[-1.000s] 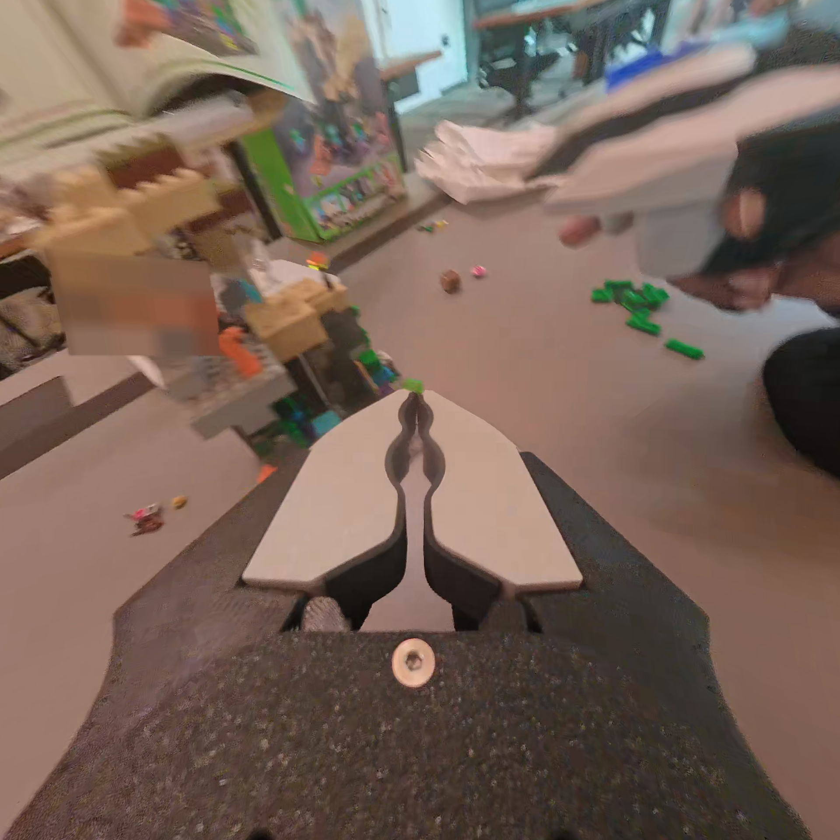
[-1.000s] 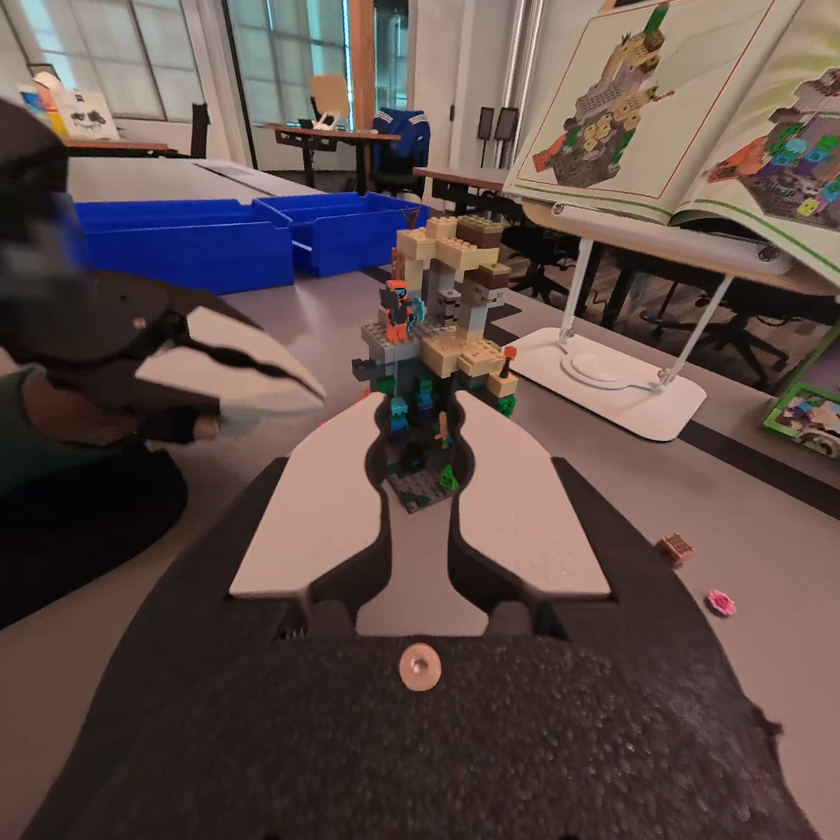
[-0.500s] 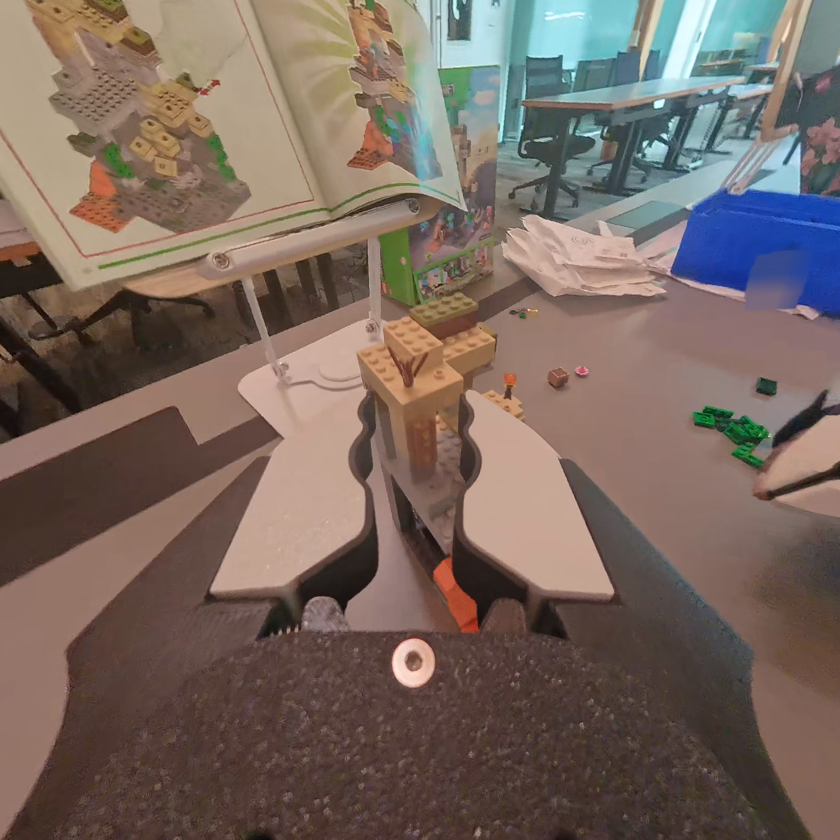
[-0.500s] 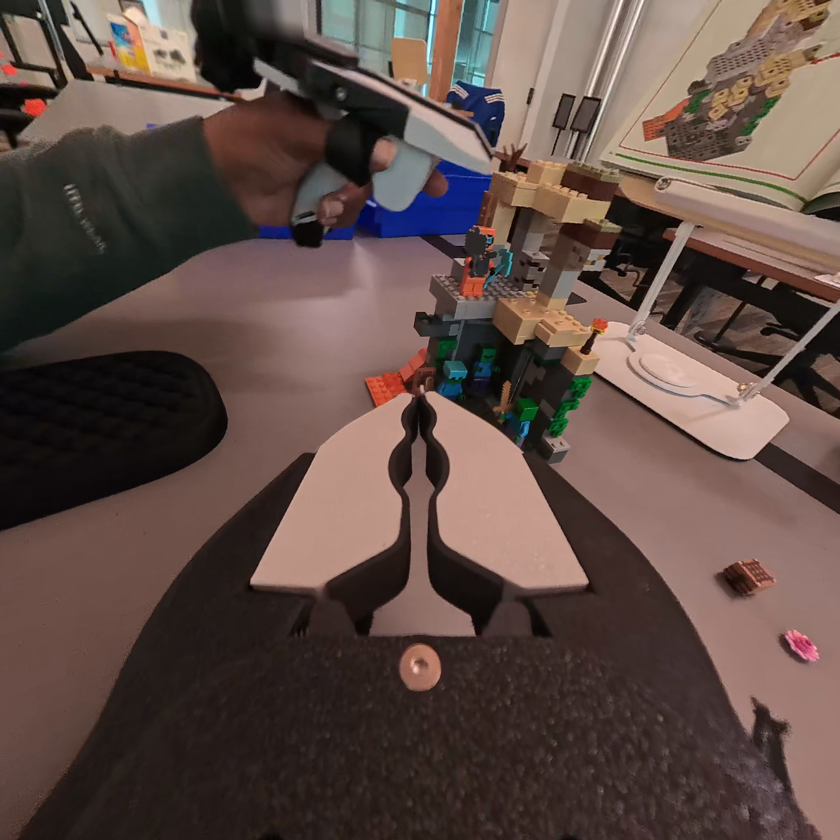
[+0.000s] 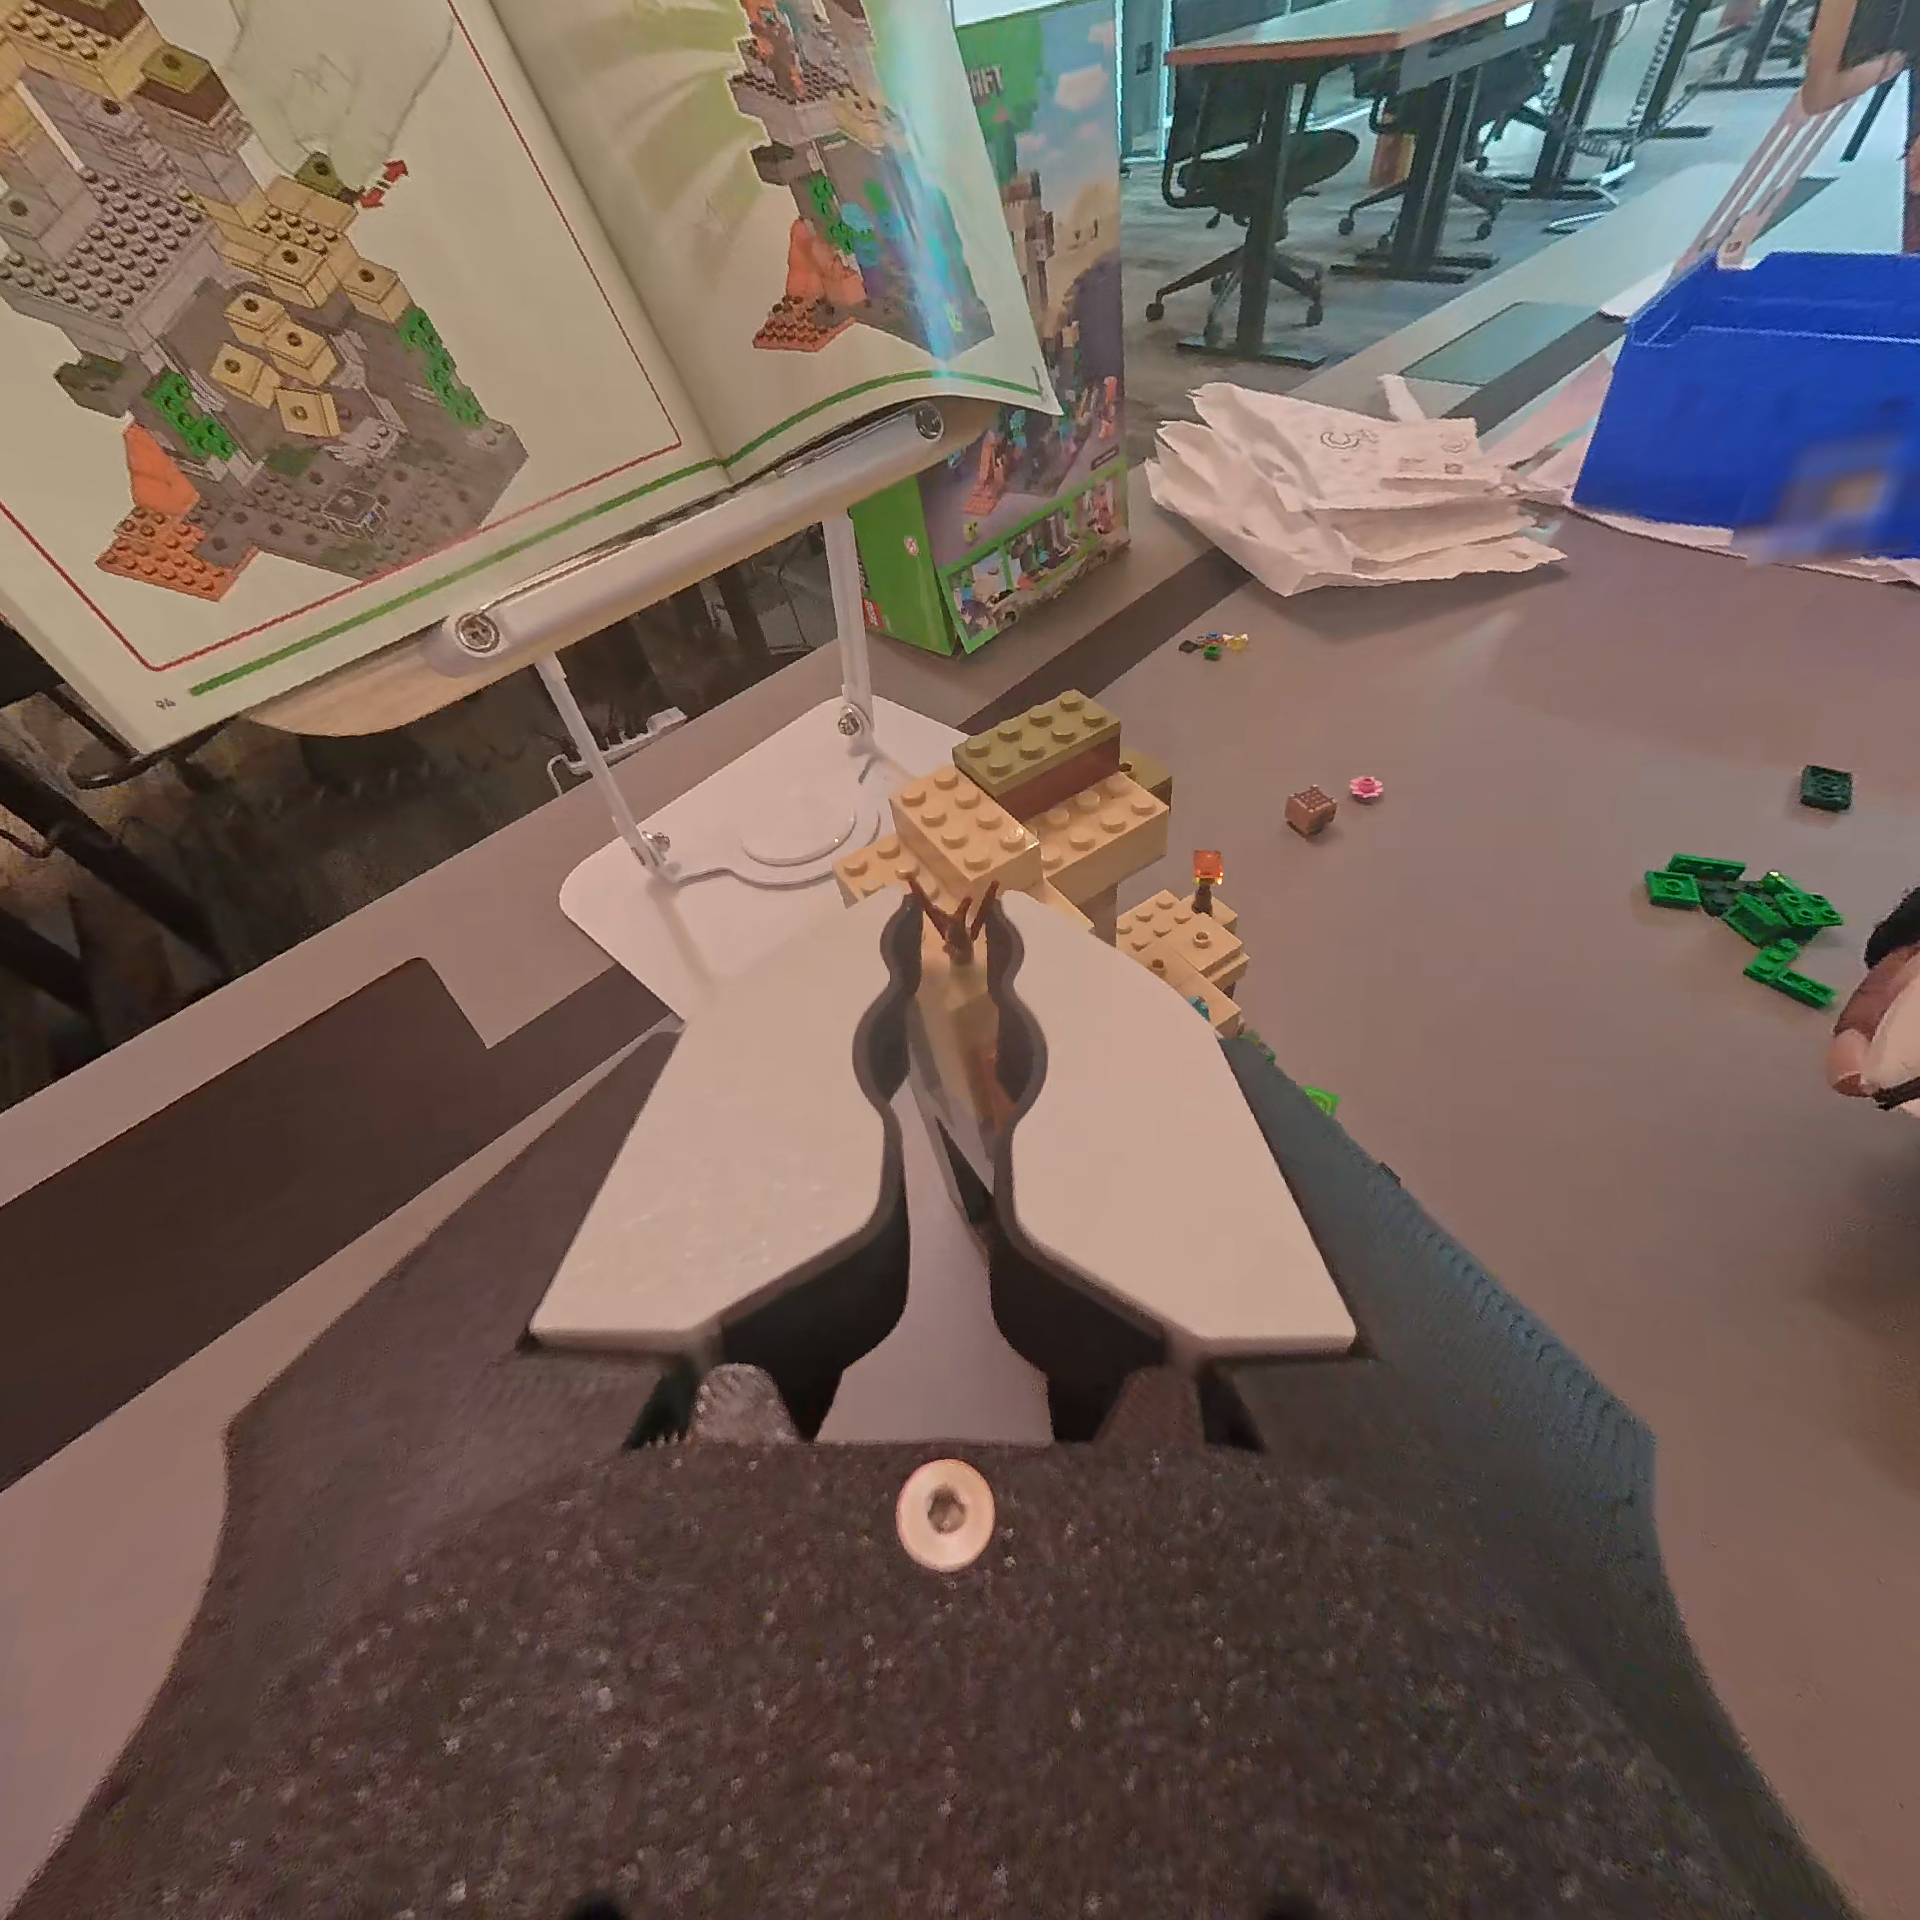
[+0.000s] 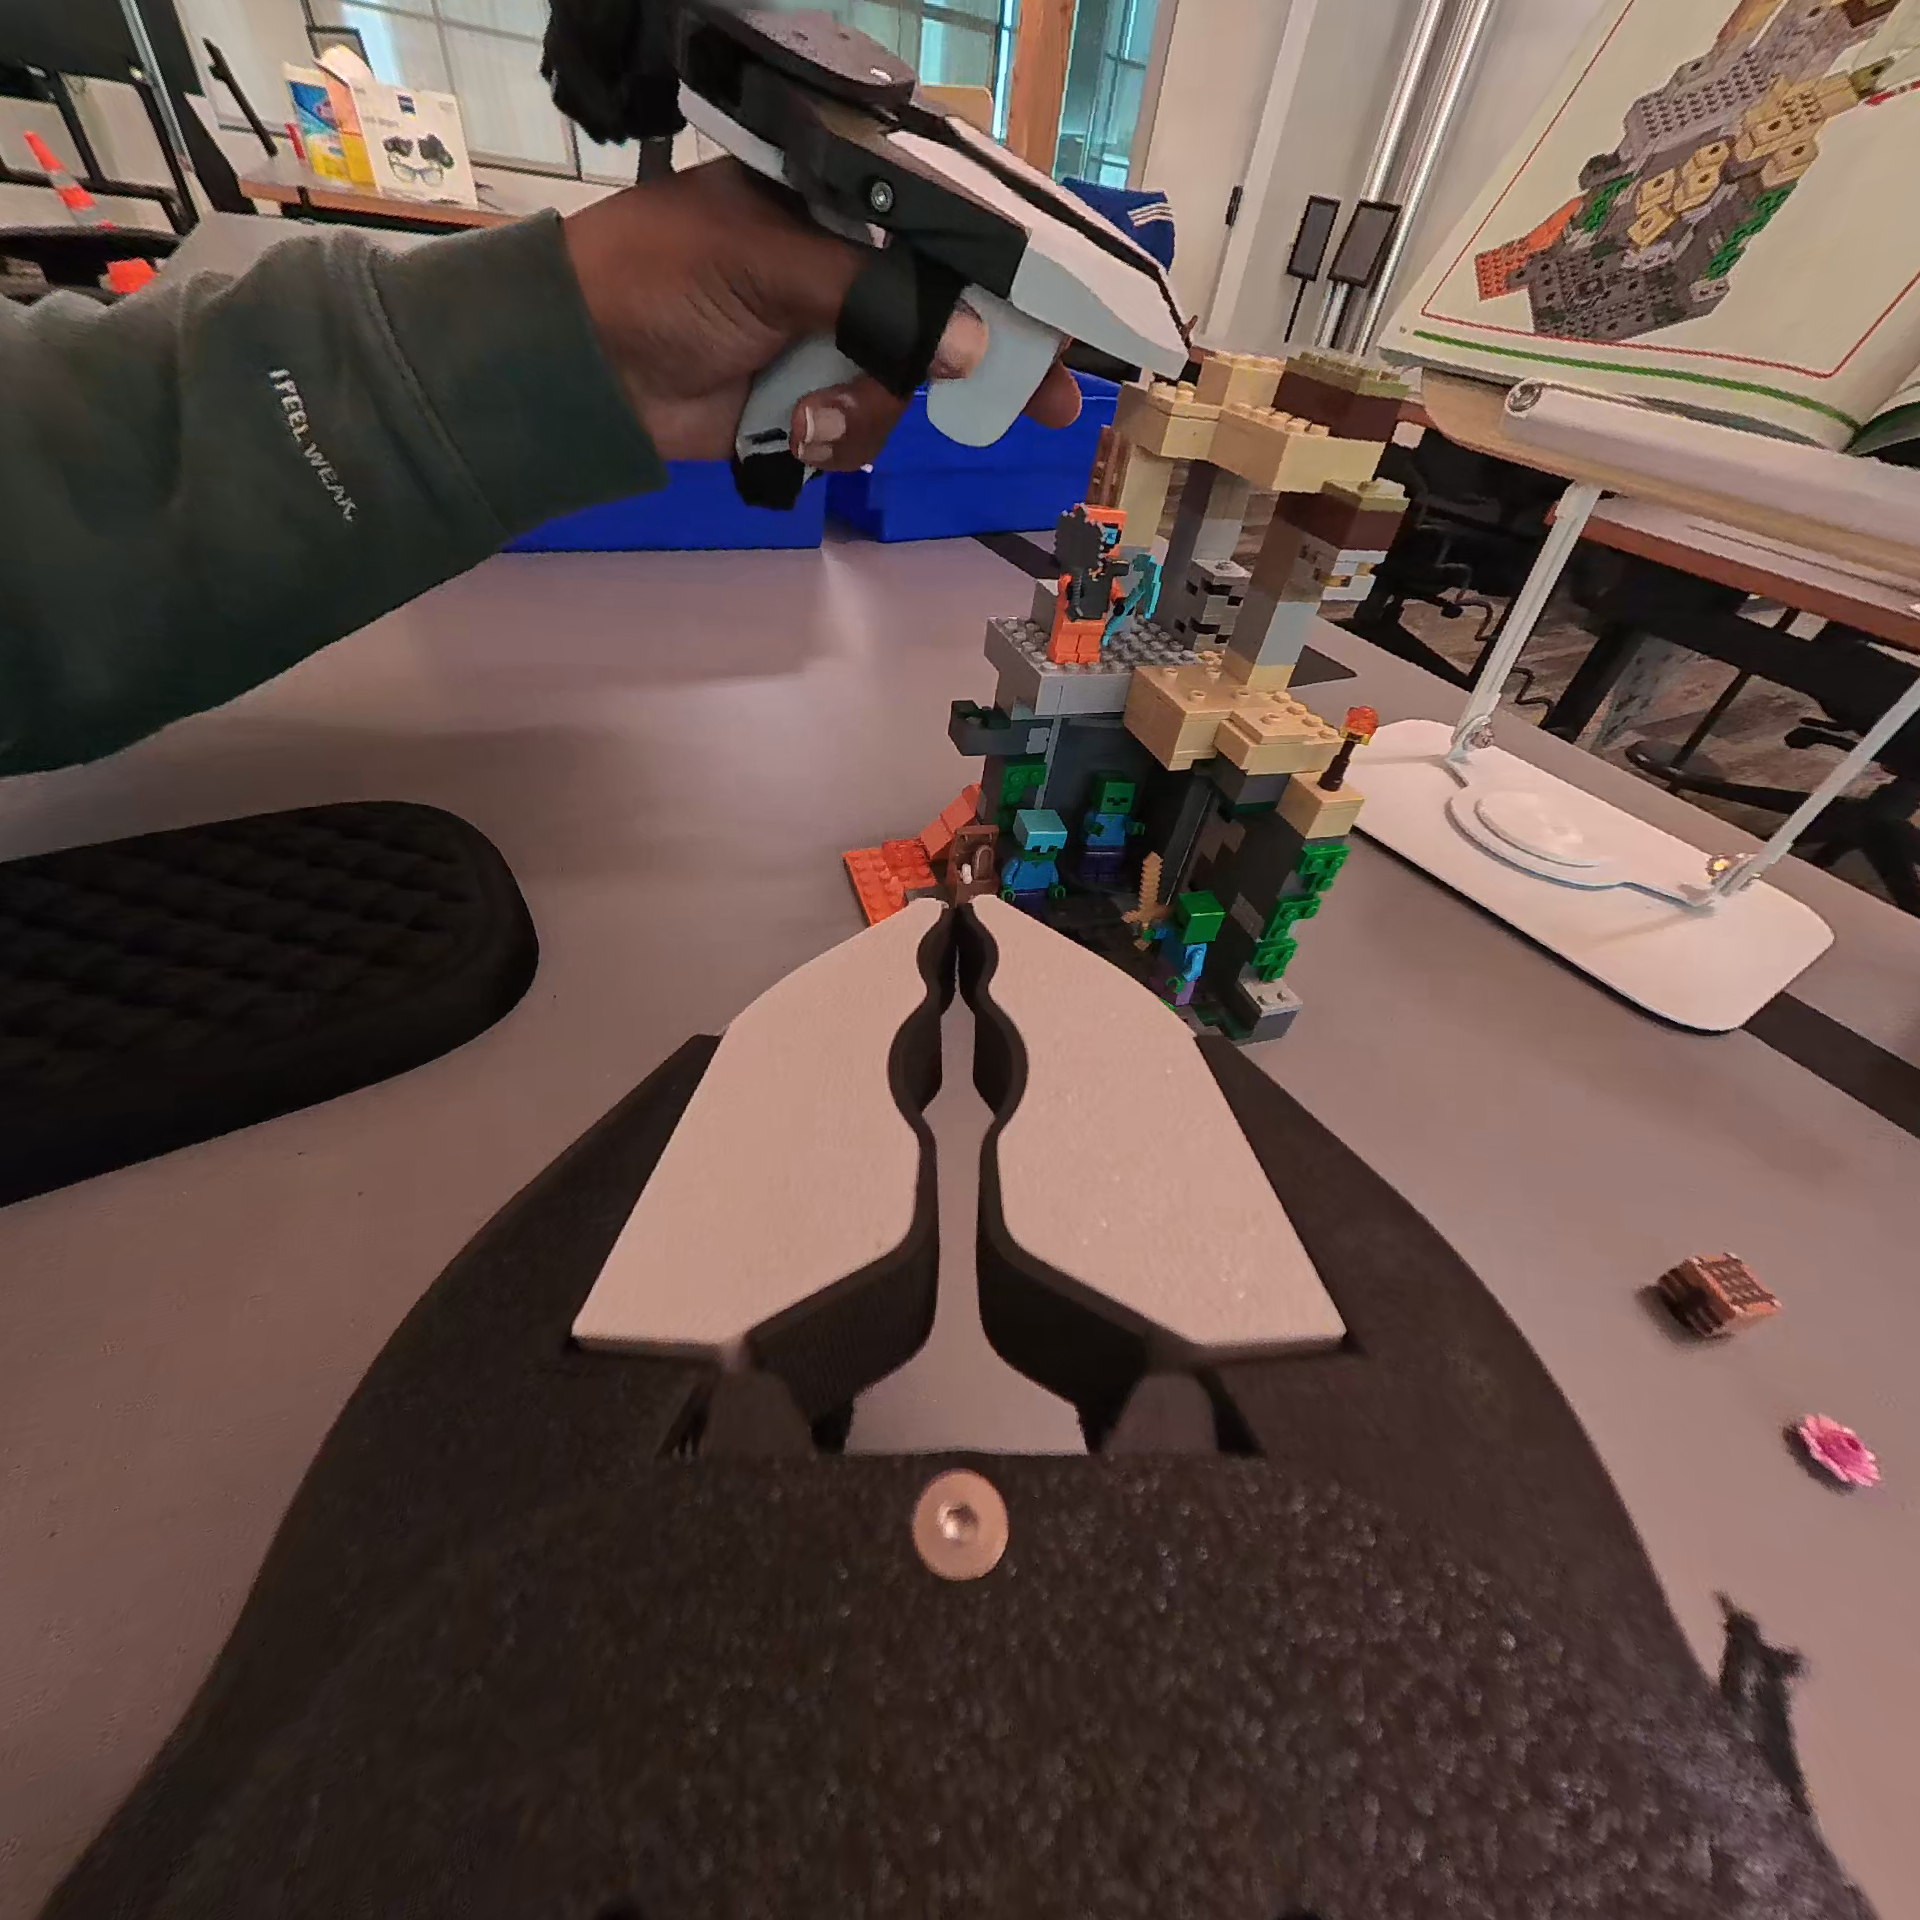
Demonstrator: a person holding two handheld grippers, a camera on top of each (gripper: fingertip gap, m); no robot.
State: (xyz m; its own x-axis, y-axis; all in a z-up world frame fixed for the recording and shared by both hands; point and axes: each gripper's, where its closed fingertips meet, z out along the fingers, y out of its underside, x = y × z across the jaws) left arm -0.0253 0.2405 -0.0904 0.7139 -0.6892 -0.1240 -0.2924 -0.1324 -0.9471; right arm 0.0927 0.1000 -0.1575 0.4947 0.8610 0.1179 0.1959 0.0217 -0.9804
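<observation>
Up top, left wrist view: left gripper (image 5: 951, 914) hovering over brick tower (image 5: 1023, 800), fingers narrowly parted, brown twig piece (image 5: 951, 920) sitting between tips; whether gripped, cannot tell. Instruction booklet (image 5: 416, 312) leaning on white stand (image 5: 727, 862) behind. Green pieces (image 5: 1745, 914) lying well apart on grey table (image 5: 1455, 1039).

Right wrist view: right gripper (image 6: 956, 912) resting low near tower's orange base plate (image 6: 894, 868), fingers nearly closed, holding nothing. Brown block (image 6: 1714, 1291) and pink flower (image 6: 1837, 1449) lying to its right.

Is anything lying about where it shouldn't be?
Yes: a few loose pieces lie apart from the brick model on the table: a brown block, a pink flower and scattered green plates.
</observation>
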